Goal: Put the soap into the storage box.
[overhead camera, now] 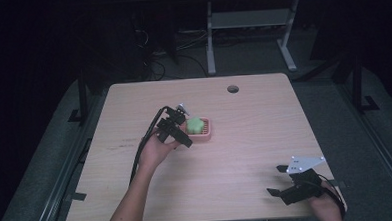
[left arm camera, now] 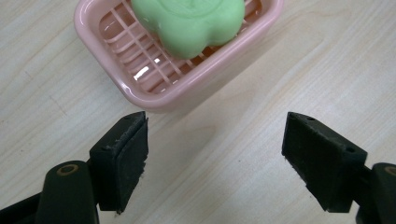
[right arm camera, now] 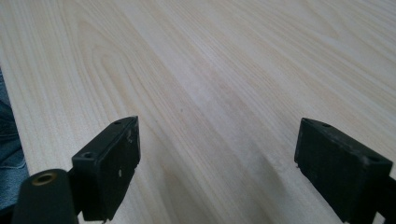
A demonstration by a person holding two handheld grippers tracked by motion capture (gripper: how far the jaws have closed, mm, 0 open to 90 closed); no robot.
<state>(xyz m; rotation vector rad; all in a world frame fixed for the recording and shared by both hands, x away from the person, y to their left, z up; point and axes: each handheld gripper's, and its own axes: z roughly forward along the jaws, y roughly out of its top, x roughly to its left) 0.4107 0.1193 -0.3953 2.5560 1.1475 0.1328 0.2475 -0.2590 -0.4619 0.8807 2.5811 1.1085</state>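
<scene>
Left claw (left arm camera: pixel 215 154) hovering just short of the pink soap dish (left arm camera: pixel 140 88), jaws spread wide and holding nothing. The green flower-shaped soap (left arm camera: pixel 189 23) sits in the dish, near the middle of the tabletop (overhead camera: pixel 246 153) — it appears already placed, or not yet picked; which of the two cannot be judged. Right claw (right arm camera: pixel 217 163) — jaws likewise wide and empty — rests low over bare wood at the near right corner, well apart from the dish.

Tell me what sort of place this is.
Probably a lab or workshop set up for recording: a bare wooden table in a dark room, cables on the floor, and another desk frame behind.
</scene>
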